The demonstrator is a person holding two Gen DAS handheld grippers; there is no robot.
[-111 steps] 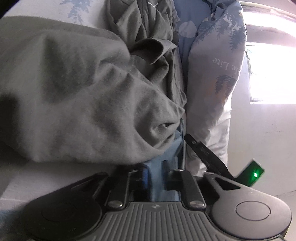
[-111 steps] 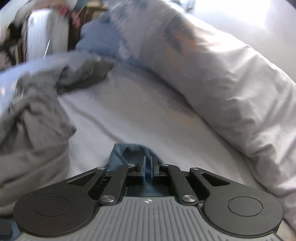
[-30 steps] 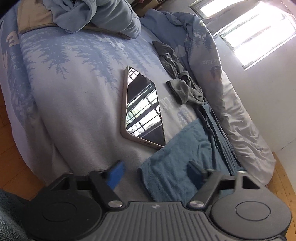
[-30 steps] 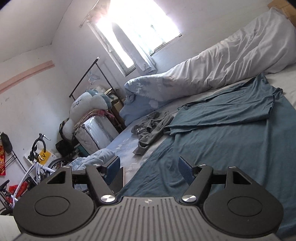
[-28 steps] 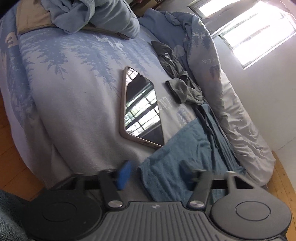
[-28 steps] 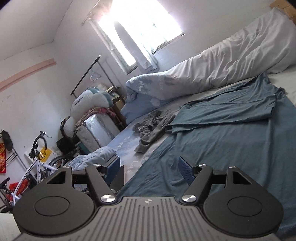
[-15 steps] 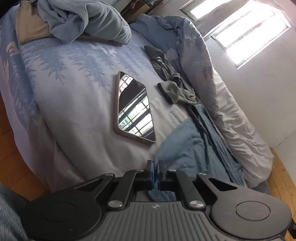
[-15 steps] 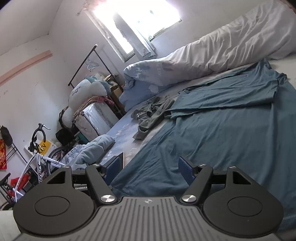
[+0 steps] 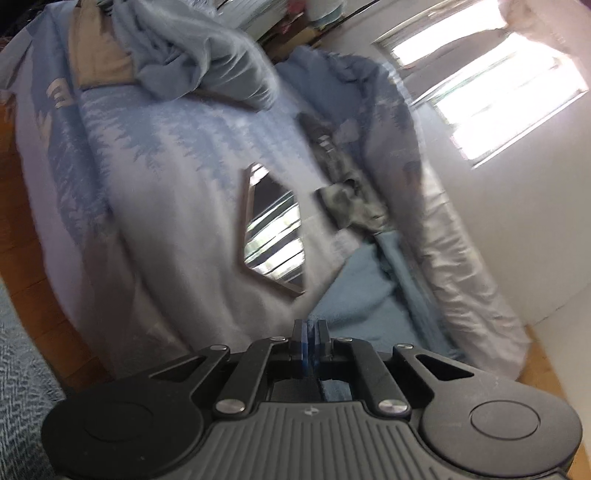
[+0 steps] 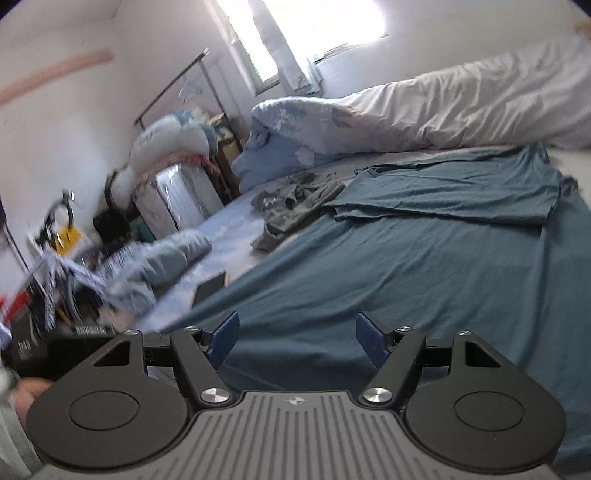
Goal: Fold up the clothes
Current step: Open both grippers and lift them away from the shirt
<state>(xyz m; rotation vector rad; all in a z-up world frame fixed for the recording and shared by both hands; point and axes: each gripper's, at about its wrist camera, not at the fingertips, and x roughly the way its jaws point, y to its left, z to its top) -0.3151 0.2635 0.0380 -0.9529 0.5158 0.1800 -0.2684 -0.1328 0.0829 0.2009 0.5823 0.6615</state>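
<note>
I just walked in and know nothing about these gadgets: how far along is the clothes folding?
Early. The blue shirt lies spread on the bed, one side already folded inward. The left gripper is pinching its edge; the right gripper hangs open above it. The crumpled grey garment looks untouched.

White walls (image 10: 92, 122), bright window (image 10: 295, 33), wooden floor (image 9: 33, 258), clothes rail (image 10: 173, 77).
</note>
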